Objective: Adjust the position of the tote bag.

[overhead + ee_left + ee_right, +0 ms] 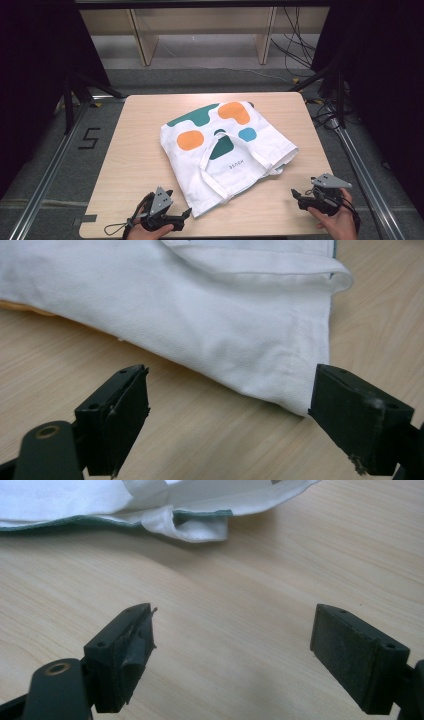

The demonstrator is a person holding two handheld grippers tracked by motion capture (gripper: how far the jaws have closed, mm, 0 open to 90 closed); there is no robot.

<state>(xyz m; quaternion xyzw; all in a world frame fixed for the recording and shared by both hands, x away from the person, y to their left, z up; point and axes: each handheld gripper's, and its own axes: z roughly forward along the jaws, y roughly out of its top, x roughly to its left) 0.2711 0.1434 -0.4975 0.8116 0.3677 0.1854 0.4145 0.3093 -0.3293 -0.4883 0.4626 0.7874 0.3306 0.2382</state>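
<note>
Tote bag [227, 150] flat in the middle of the table [135, 165], and both tools are lined up at its near edge, so this looks like the very start of a fold or a pick-up, with nothing gripped yet. The left gripper [186, 214] sits just beside the bag's near corner, jaws spread wide; in the left gripper view that white corner [295, 402] lies between the two black jaws, close to the far one, and it isn't pinched. The right gripper [296, 194] holds off to the other side of the bag, near its lower right corner but clearly apart from it, jaws likewise spread. From the right gripper view there's bare wood between the jaws, and the bag's rumpled corner [192, 527] with a sliver of green edging lies farther on.

So what's done? My read: only the approach. Closing on the cloth, lifting and whatever folding follows are all left to do.

Now the bag itself. White cloth, printed with orange, dark green and light blue blobs on the half away from the grippers, small lettering below them that's too small to read. It lies at an angle to the table edge. Two white handles [212, 172] loop over the near half, and the right-hand side is a bit bunched and turned under, not smooth.
</note>
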